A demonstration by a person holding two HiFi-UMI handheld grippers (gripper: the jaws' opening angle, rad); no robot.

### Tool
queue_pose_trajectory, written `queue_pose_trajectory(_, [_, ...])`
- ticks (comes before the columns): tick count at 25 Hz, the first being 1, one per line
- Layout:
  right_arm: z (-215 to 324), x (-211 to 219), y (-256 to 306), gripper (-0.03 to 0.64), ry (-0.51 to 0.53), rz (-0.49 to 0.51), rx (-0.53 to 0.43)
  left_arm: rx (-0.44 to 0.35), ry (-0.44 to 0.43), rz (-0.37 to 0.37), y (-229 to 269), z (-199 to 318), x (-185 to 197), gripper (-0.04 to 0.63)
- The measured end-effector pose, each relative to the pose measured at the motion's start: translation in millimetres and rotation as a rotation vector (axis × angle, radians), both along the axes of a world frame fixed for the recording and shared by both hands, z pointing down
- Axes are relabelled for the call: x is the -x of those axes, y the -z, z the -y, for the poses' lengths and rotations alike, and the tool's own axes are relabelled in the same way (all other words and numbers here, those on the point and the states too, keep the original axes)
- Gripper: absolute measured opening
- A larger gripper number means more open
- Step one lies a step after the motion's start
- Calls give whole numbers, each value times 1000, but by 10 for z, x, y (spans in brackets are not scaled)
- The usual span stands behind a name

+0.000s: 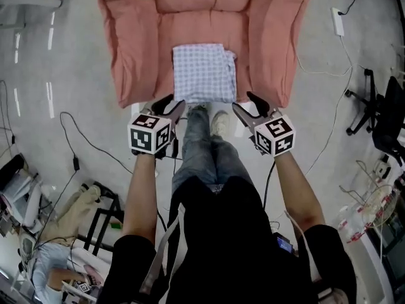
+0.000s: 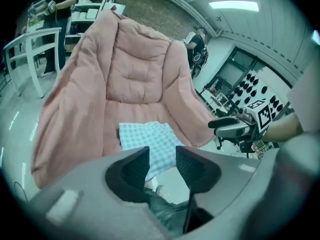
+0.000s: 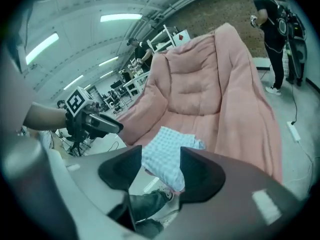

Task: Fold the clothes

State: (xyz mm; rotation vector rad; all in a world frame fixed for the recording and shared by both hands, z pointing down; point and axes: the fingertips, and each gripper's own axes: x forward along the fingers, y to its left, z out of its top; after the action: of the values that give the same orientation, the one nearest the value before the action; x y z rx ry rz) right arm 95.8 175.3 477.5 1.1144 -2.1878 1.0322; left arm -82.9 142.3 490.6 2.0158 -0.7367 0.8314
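Noting blue-and-white checked cloth garment (image 1: pixel 204 73) folded to a neat rectangle, upper centre, on pink quilted padded chair (image 1: pixel 139 56). Finding left gripper (image 1: pixel 172 105) and right gripper (image 1: pixel 248 105) just below, jaws apart, empty. Judging fold finished, nothing outstanding

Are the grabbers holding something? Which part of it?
Nothing is held. The left gripper and right gripper are open and empty; the checkered cloth lies on the pink cushion.

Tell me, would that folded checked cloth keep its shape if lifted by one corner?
Probably not: the checked cloth is thin fabric, rumpled at one edge, so it would likely droop and unfold. Pushed, it would probably bunch rather than slide on the soft pink cushion.
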Motion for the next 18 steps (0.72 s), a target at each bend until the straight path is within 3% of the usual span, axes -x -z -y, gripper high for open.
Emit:
queue_pose_trajectory(5, [353,-113,1077,197,-27,8,-165,-164,47,-54,1102,362,-108,161])
queue_pose_trajectory(8, [303,-203,1692,146,-71,12,-225,-233,54,-64,1698,276,-231,144])
queue_pose_trajectory(12, [376,-233,2491,84,-91,-11,-380,-360,42,-119,2502,336,-400,104])
queue_pose_trajectory(18, [604,-219,3162,80,-176,12,-491,-447,69,-162,3087,662,-264,98])
